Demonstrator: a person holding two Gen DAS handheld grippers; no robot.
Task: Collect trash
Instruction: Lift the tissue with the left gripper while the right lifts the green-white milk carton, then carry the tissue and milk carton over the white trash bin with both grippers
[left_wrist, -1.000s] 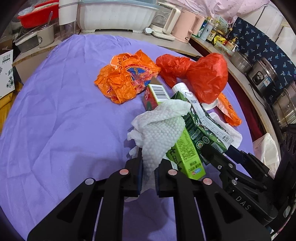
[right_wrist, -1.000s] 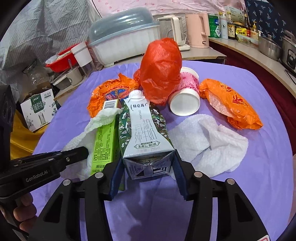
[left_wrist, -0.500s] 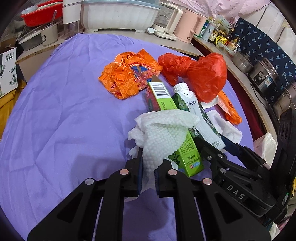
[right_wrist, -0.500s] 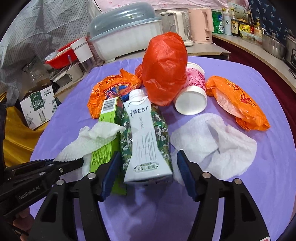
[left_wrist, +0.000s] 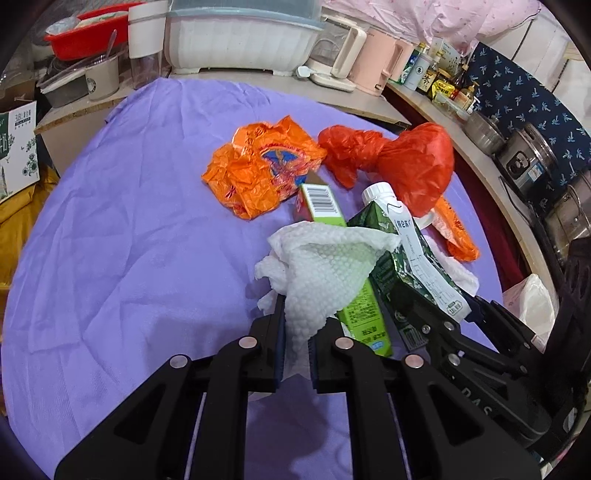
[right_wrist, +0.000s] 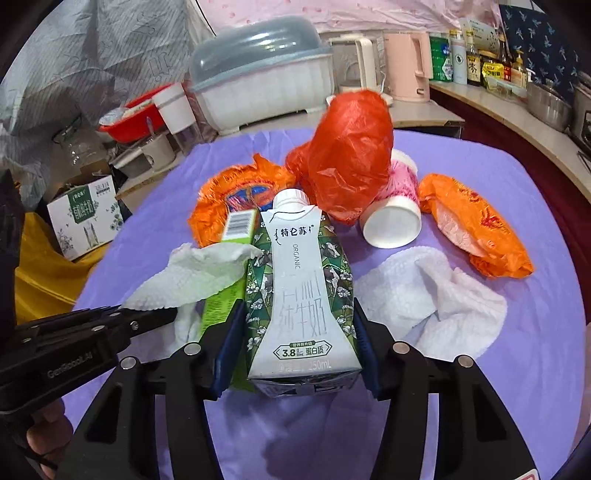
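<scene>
Two pieces of trash in hand, presumably for collection. Left gripper (left_wrist: 295, 343): jaws clenched on a crumpled white paper towel (left_wrist: 325, 269). Right gripper (right_wrist: 299, 354): jaws, just closing, grasping a green-and-white milk carton (right_wrist: 301, 291), cap toward 12 o'clock, above the purple-covered table (right_wrist: 517, 387). Green box (right_wrist: 229, 280) at its 9 o'clock.

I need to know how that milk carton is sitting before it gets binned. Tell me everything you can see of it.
The milk carton is a small paperboard pack, white front panel with dark green floral sides and a white screw cap on top. The right gripper is clamped on its base end, jaws having just been closing, holding it tilted, cap pointing away. A green box lies against its left side. It looks uncrushed.
</scene>
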